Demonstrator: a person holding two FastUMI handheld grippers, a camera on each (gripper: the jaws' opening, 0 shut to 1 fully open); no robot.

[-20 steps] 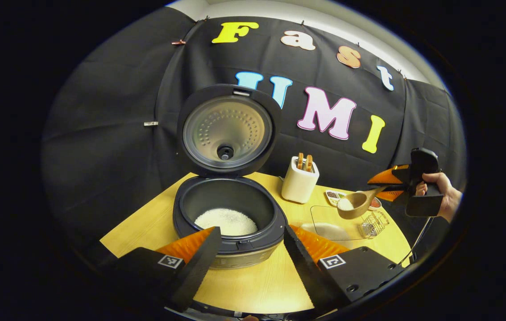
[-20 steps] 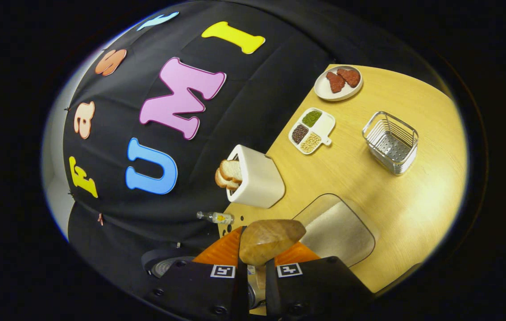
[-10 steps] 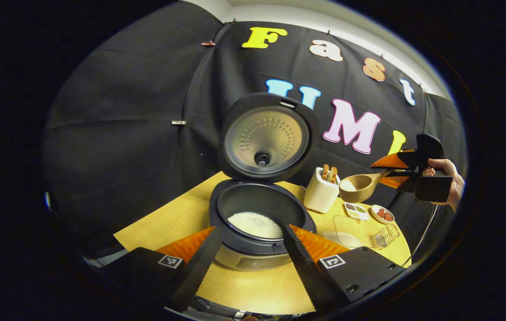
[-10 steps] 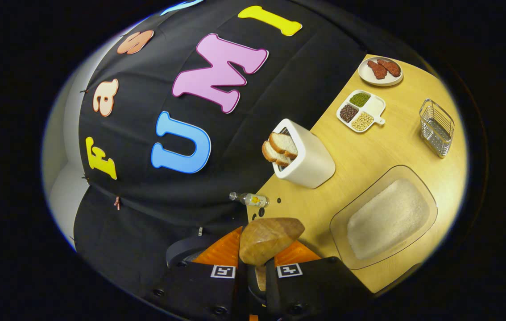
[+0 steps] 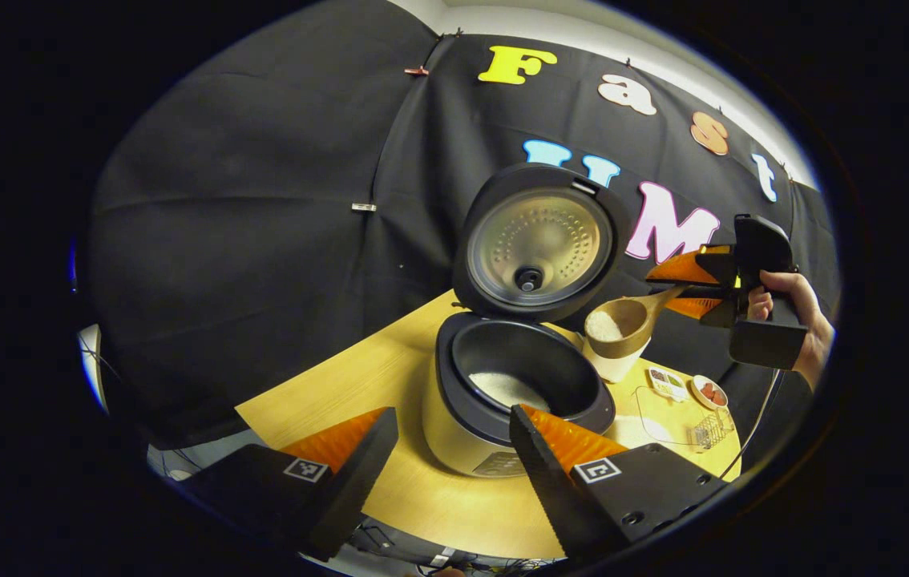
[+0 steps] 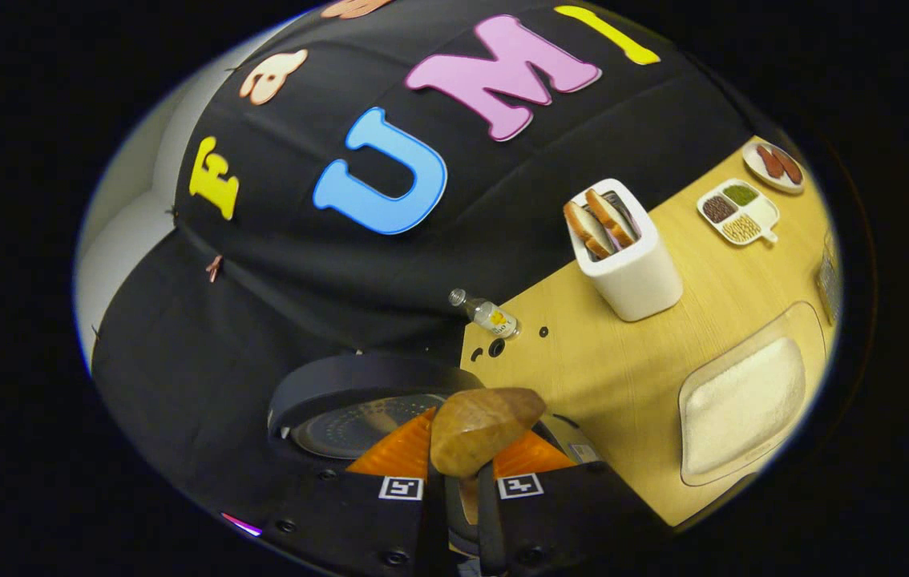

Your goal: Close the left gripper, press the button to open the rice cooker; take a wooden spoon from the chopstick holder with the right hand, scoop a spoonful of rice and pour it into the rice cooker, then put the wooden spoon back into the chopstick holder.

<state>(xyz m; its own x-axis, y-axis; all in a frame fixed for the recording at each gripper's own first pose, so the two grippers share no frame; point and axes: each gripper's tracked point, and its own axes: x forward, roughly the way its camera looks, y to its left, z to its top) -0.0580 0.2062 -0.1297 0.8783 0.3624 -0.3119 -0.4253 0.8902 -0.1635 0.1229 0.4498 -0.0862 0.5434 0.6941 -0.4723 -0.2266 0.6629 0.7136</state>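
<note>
One wooden spoon [image 5: 620, 326] of rice pinched in right gripper [image 5: 683, 286], just right of open rice cooker [image 5: 517, 383]; left gripper [image 5: 448, 437] fingers spread; no label legible

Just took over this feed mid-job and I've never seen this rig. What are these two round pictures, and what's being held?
No robot: a person holds handheld tongs in each hand, each carrying a forward-looking camera. In the left gripper view, the left tongs stand open before the rice cooker, whose lid is up. Farther off, the right tongs, in a hand, grip a wooden spoon carrying rice. The right gripper view looks past that spoon at the table: toaster with bread, rice tray, small bottle.
</note>
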